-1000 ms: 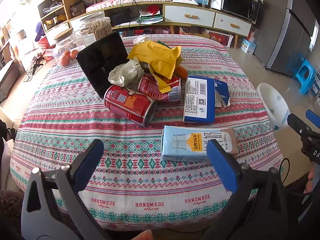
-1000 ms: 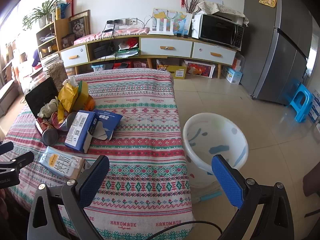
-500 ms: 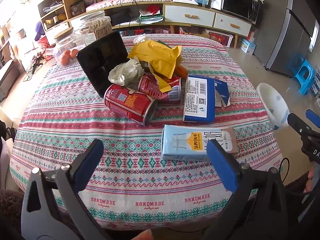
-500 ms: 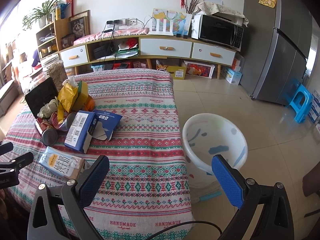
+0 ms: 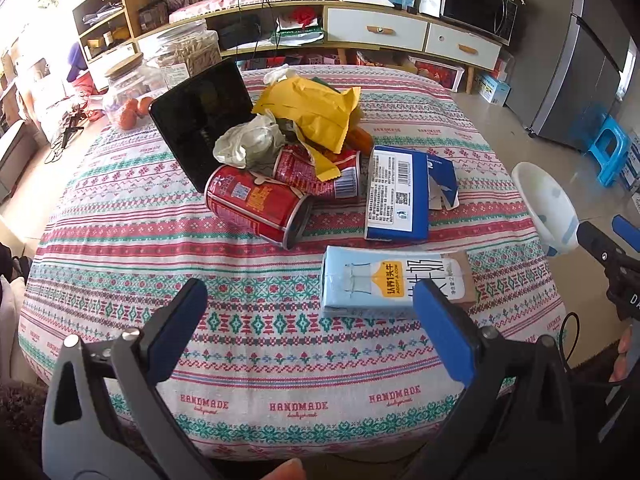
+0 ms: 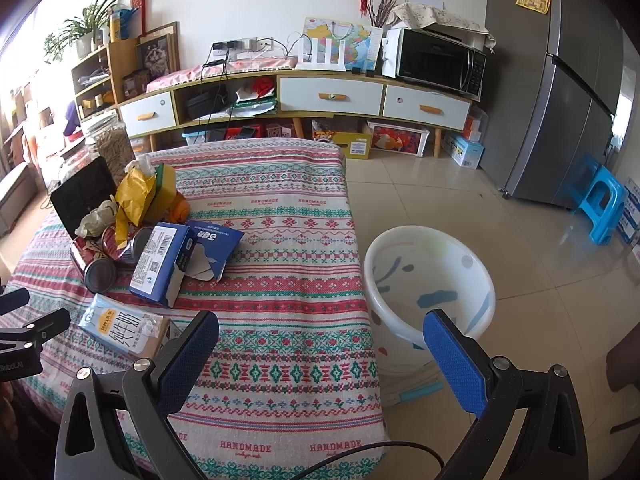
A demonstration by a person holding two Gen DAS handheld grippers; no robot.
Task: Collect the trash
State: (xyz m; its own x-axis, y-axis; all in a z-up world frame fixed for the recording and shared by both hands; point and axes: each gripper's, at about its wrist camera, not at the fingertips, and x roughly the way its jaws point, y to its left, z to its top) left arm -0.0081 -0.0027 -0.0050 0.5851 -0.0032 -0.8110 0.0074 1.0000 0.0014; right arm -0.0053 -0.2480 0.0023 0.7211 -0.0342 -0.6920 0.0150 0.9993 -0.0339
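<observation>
While both claws gape empty, milk carton (image 5: pixel 390 286) lies crosswise just ahead of left gripper (image 5: pixel 310 326) — nearer than right gripper (image 6: pixel 322 354).

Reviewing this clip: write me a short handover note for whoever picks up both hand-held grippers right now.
Left hand-held gripper: open, empty, held at the near table edge.
Right hand-held gripper: open, empty, between table and bin.
Trash, all on the striped tablecloth: light-blue milk carton nearest, blue box, two red cans, crumpled tissue, yellow wrapper.
White bin stands on the floor right of the table, nothing visible inside.
Done: nothing binned yet.
Left: everything; the carton looks easiest first.
</observation>
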